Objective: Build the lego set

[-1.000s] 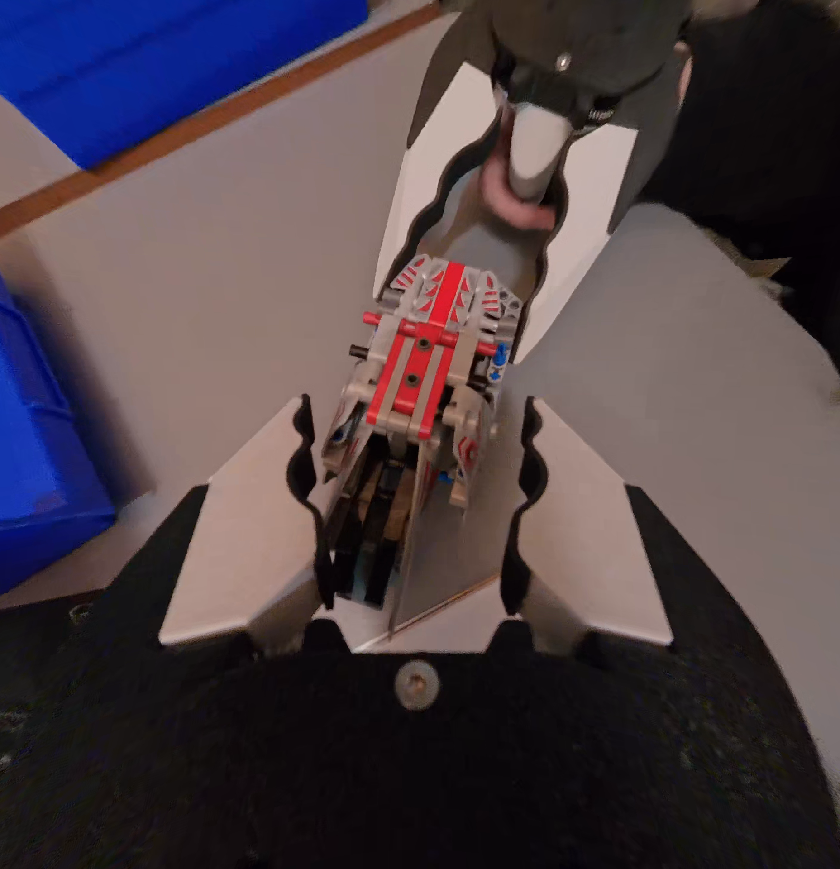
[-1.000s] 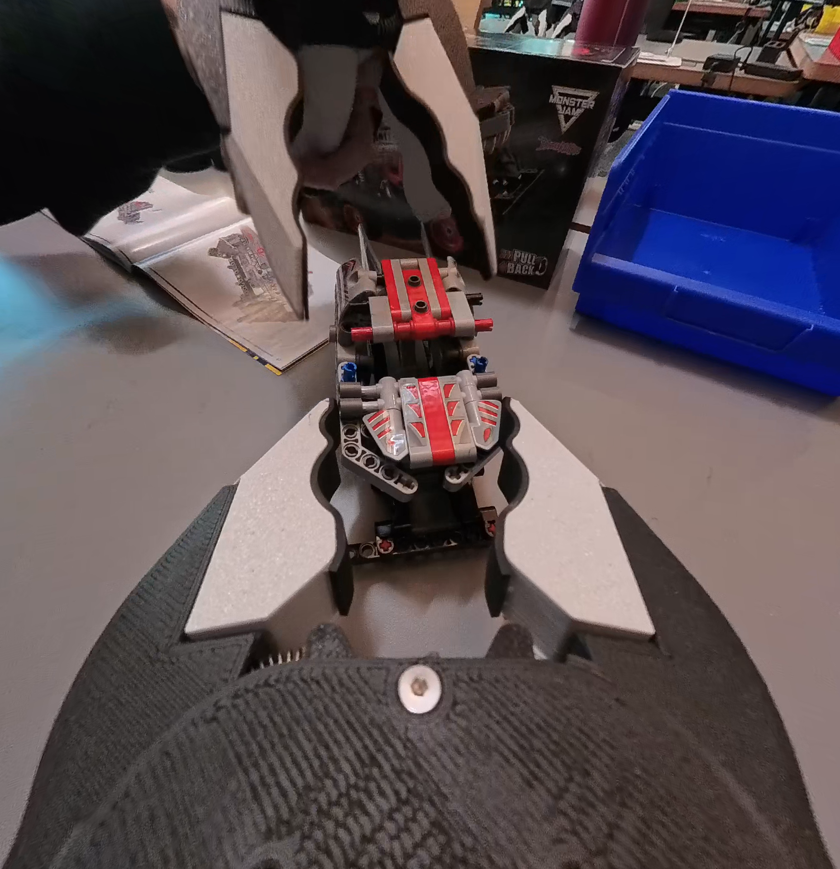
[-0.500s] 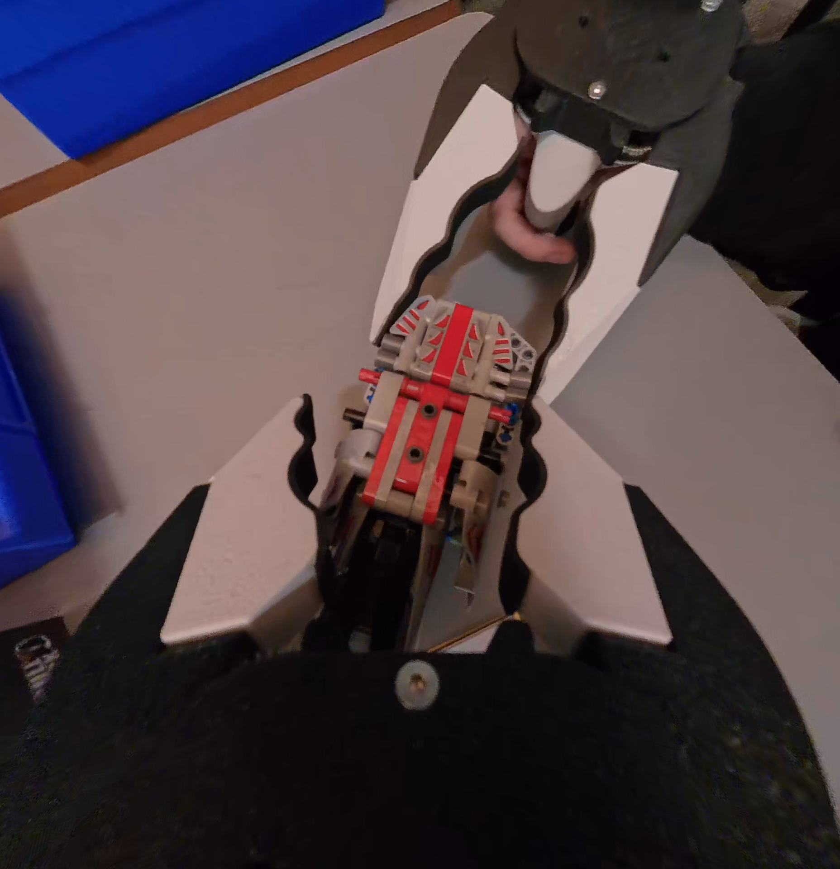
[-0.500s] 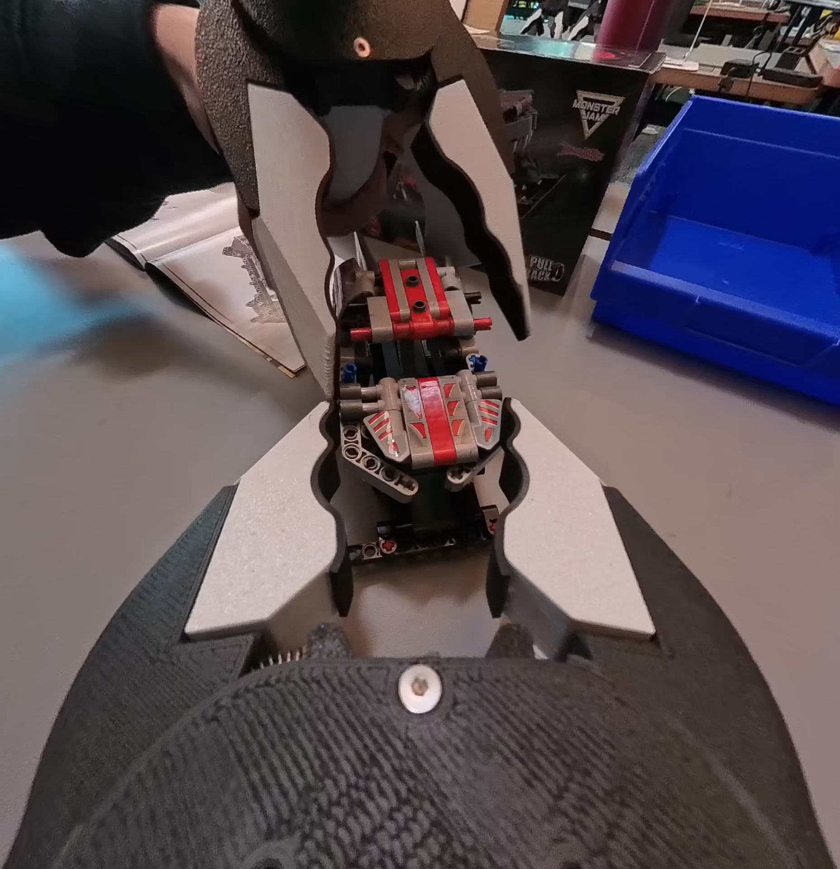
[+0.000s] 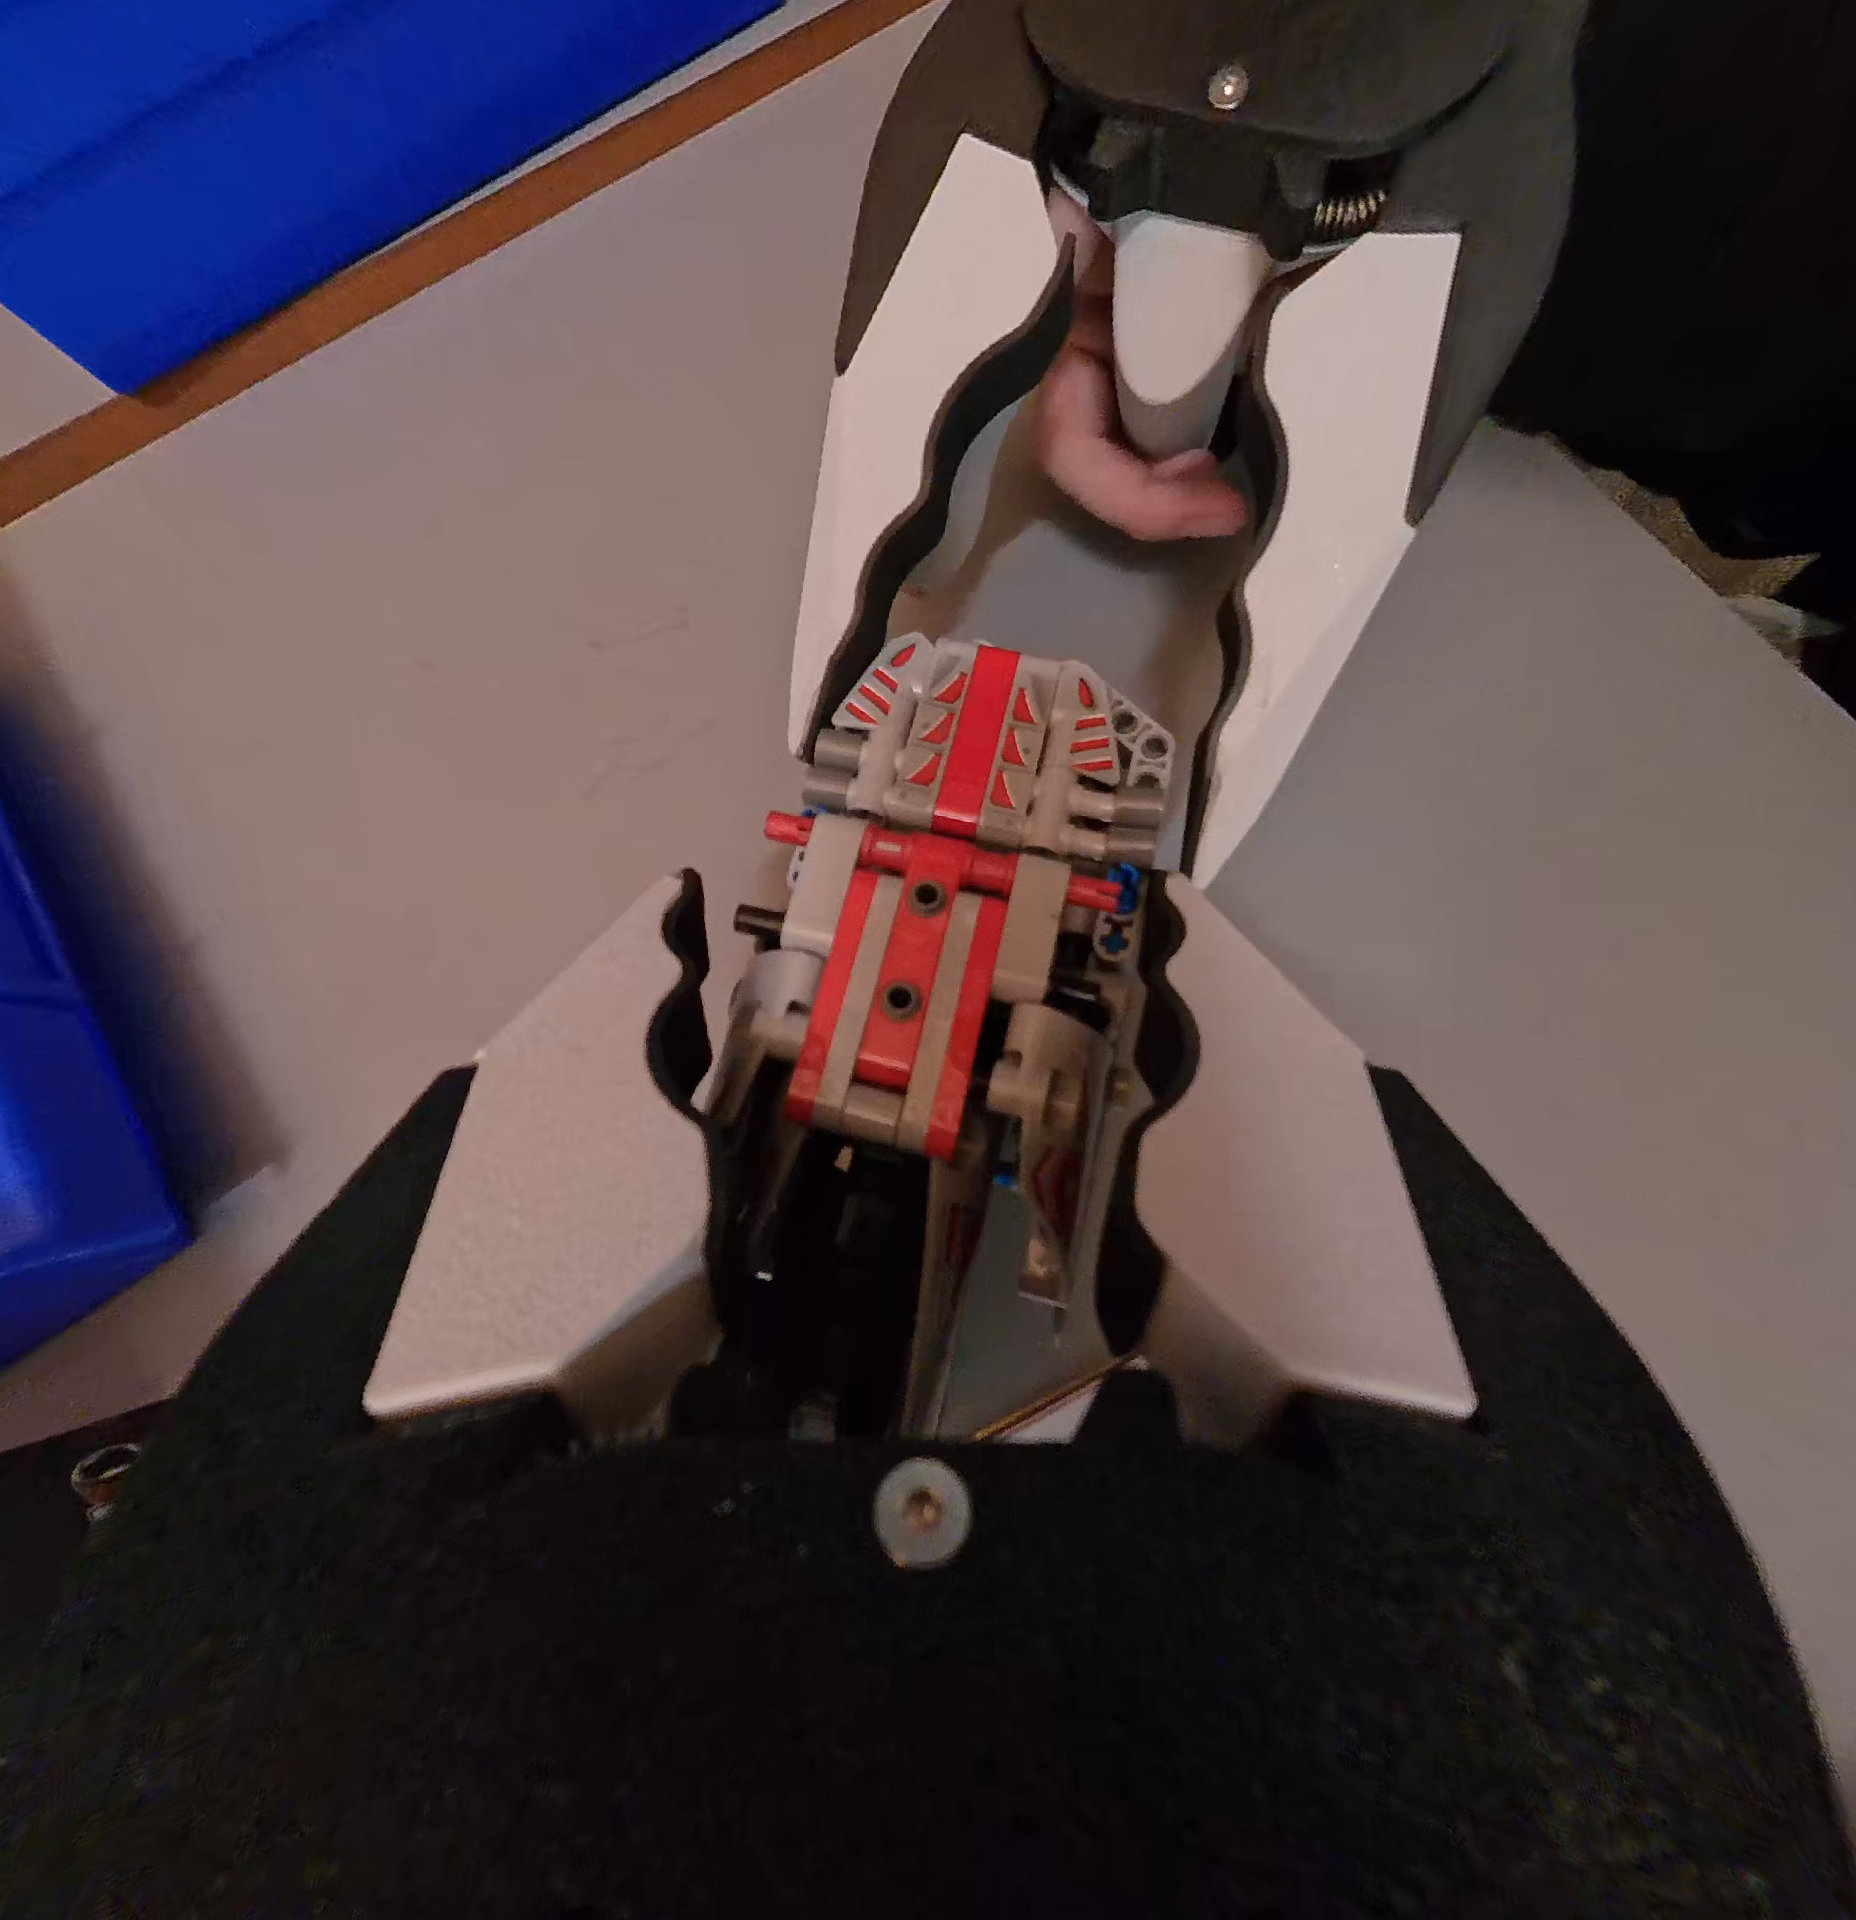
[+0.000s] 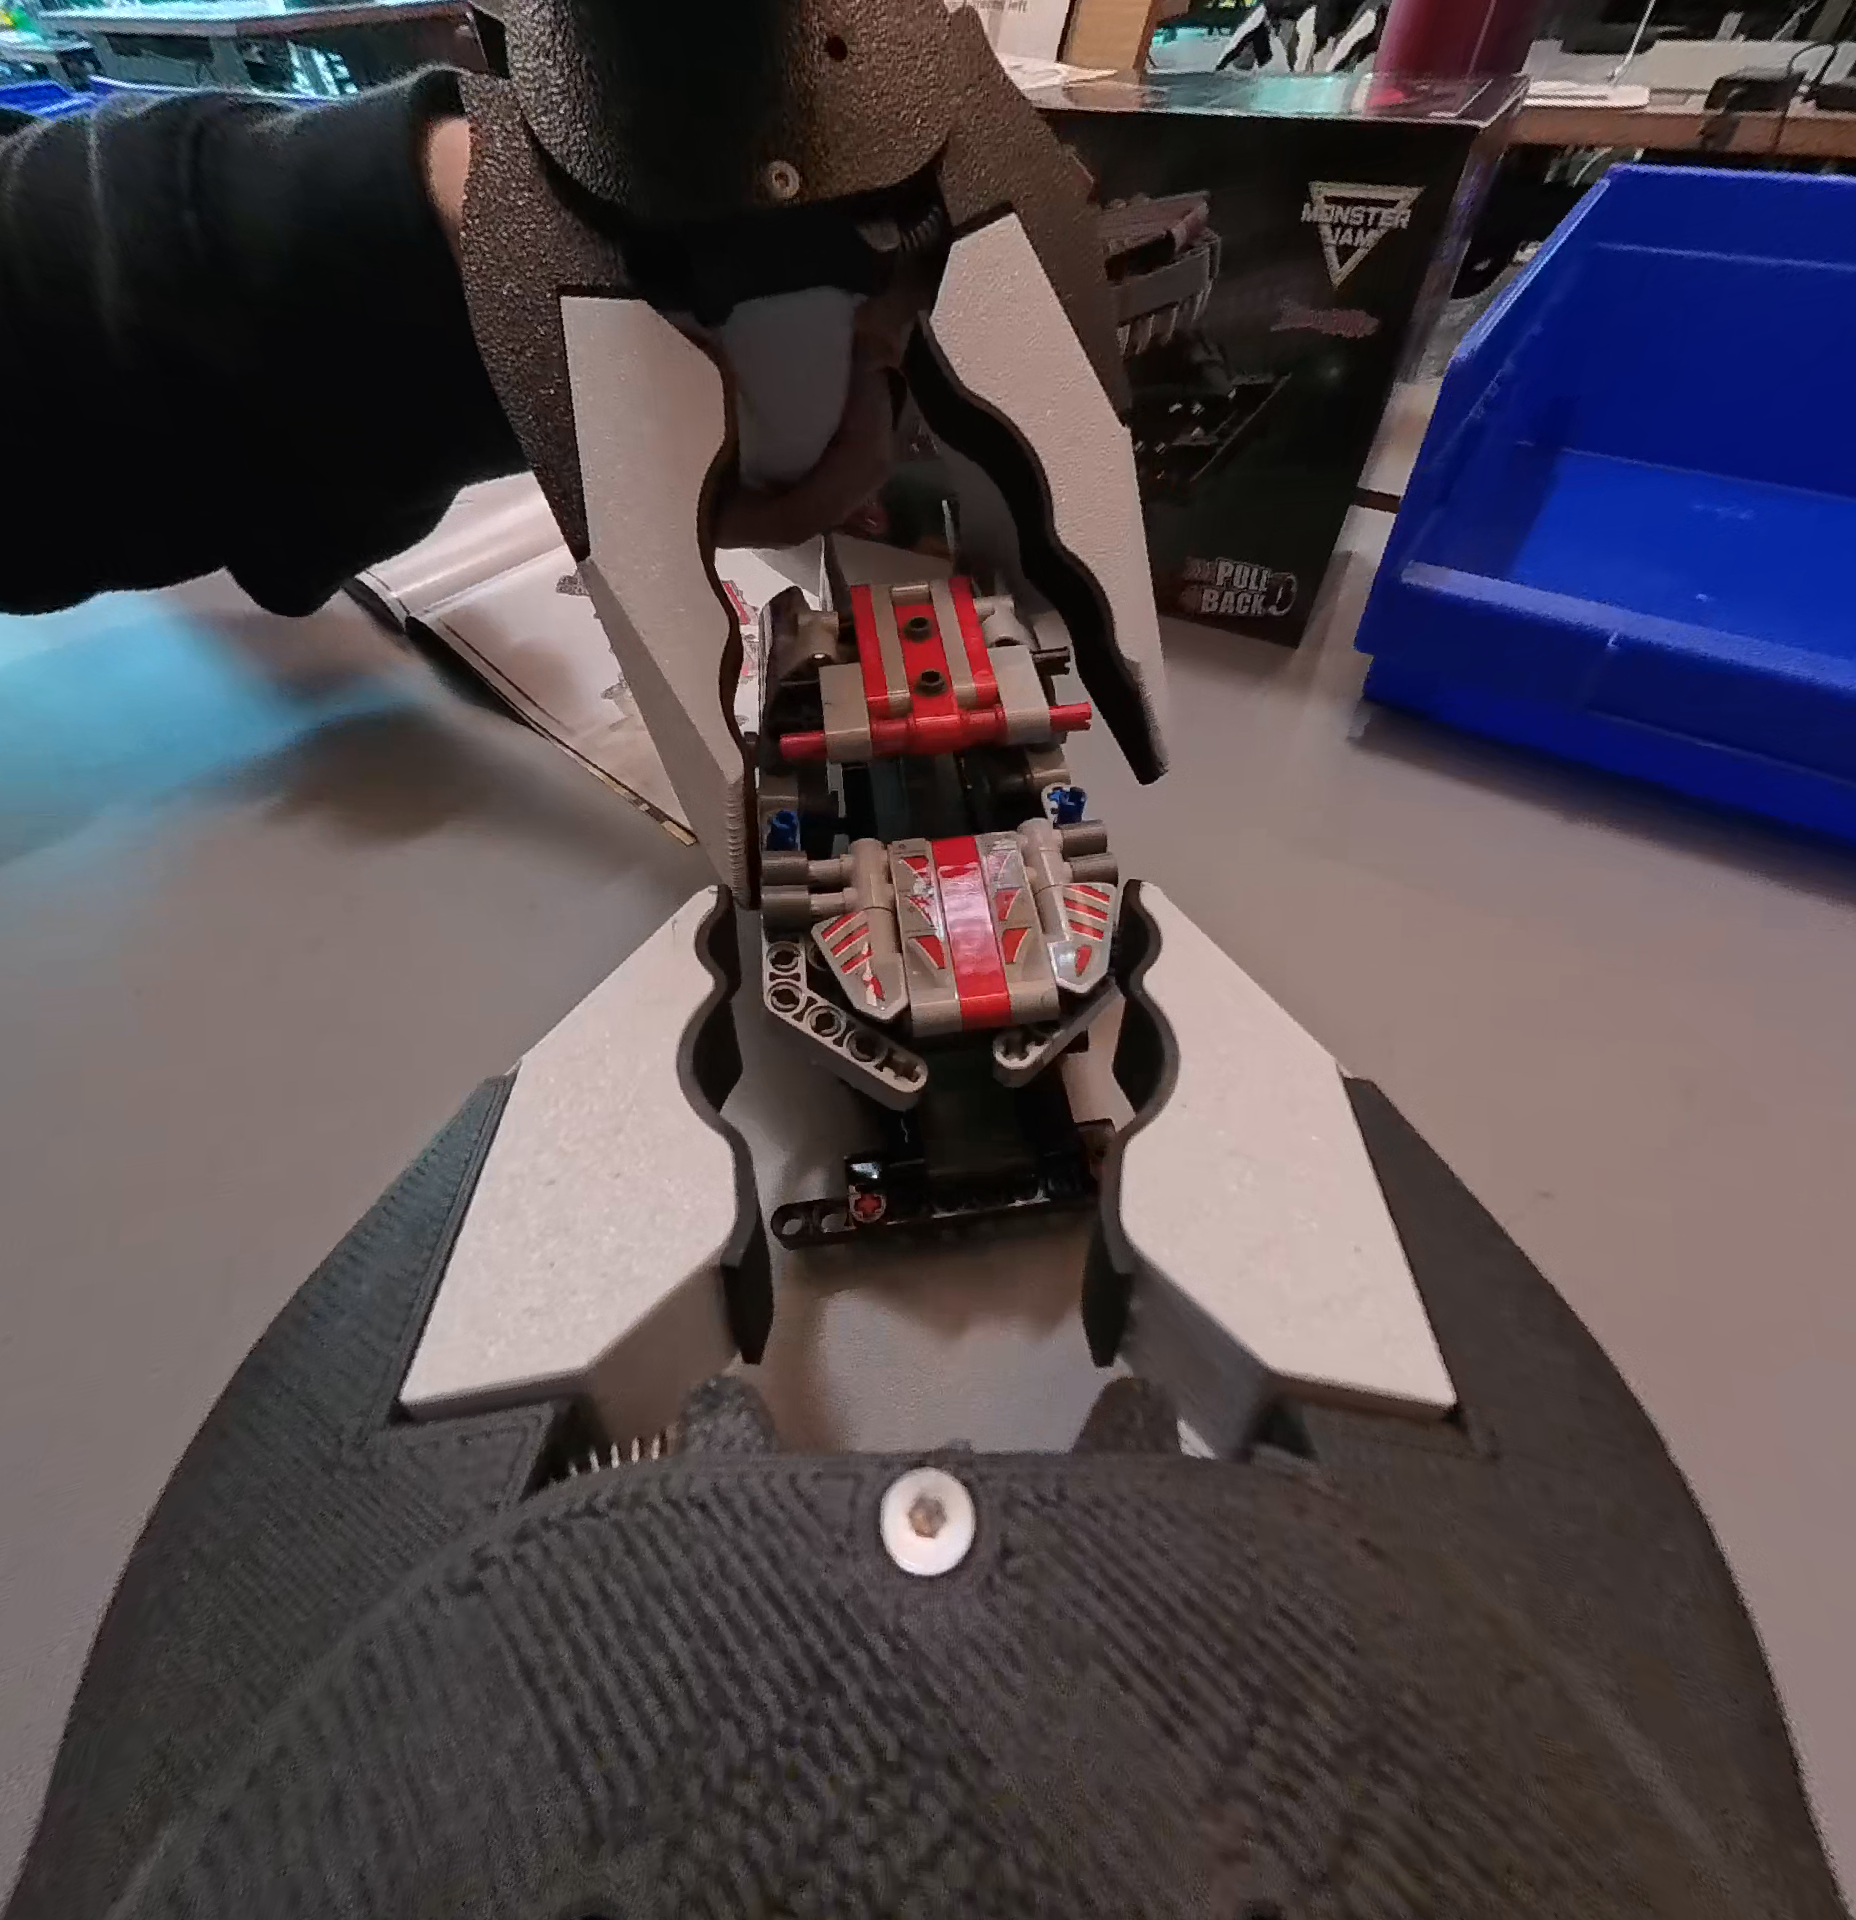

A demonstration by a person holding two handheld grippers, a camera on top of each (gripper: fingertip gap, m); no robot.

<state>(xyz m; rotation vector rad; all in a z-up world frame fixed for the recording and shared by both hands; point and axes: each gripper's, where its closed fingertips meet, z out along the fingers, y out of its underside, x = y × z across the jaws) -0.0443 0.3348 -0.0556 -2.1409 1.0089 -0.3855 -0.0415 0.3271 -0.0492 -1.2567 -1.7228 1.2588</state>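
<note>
The lego car (image 6: 955, 935) is grey with red stripes and black underneath. The desk (image 6: 1526, 1039) is grey. The bin (image 6: 1672, 499) is bright blue. Each claw has white fingers (image 6: 591, 1195) with black edges.

lego car (image 6: 939, 935) | grey-red-black, part-built | upright on grey table

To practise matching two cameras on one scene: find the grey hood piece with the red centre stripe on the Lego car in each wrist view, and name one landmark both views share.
Left wrist view: the hood piece sits above centre, at the car's far end, between the far gripper's fingers.
Right wrist view: the hood piece sits at centre, at the car's near end.
Shared landmark: the red cross axle behind the hood.
</note>
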